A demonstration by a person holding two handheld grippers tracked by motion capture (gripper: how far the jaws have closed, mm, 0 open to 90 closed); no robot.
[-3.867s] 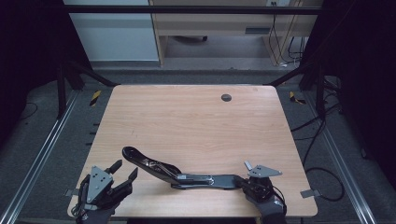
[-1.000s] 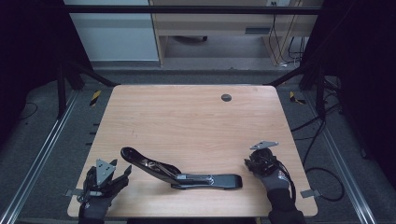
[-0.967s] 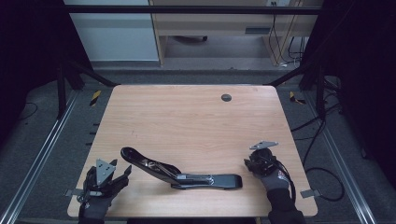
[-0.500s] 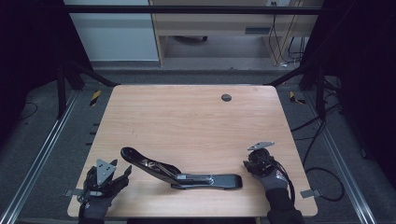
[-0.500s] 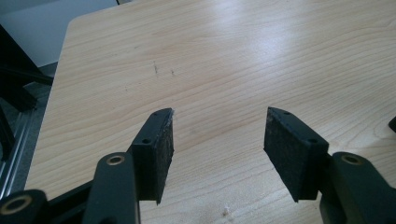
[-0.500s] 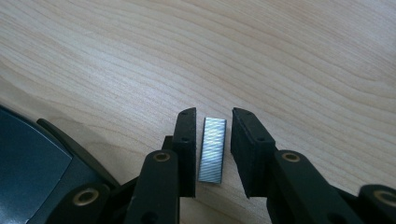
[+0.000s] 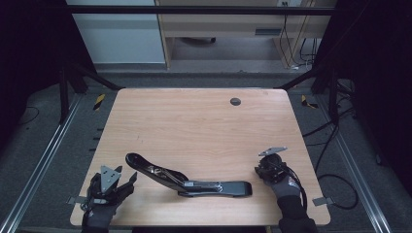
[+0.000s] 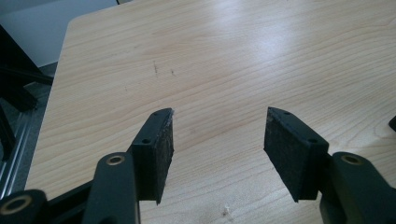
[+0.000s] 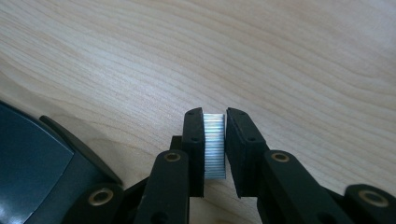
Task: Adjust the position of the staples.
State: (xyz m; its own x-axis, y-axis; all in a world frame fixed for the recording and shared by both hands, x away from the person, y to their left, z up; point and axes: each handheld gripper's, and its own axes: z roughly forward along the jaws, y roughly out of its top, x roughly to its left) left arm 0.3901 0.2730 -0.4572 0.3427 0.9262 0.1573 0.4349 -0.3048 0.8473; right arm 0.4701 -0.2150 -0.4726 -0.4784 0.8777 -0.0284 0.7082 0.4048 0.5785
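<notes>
Staple strip [image 9: 215, 147]: clamped between the right gripper [image 9: 215, 116] jaws; near end hidden between the jaw arms.
Stapler [image 9: 42, 158]: base corner left of the staple strip, cut off by the frame edge.
Stapler, high view [image 7: 187, 179]: mechanism detail too small to tell.

Both hands wear dark grey gloves. The left gripper [image 7: 109, 182] and right gripper [image 7: 268, 167] are black, each topped by a grey three-cornered plate. Brass-ringed pivots and small screw holes mark the black jaws; black cables trail back.
</notes>
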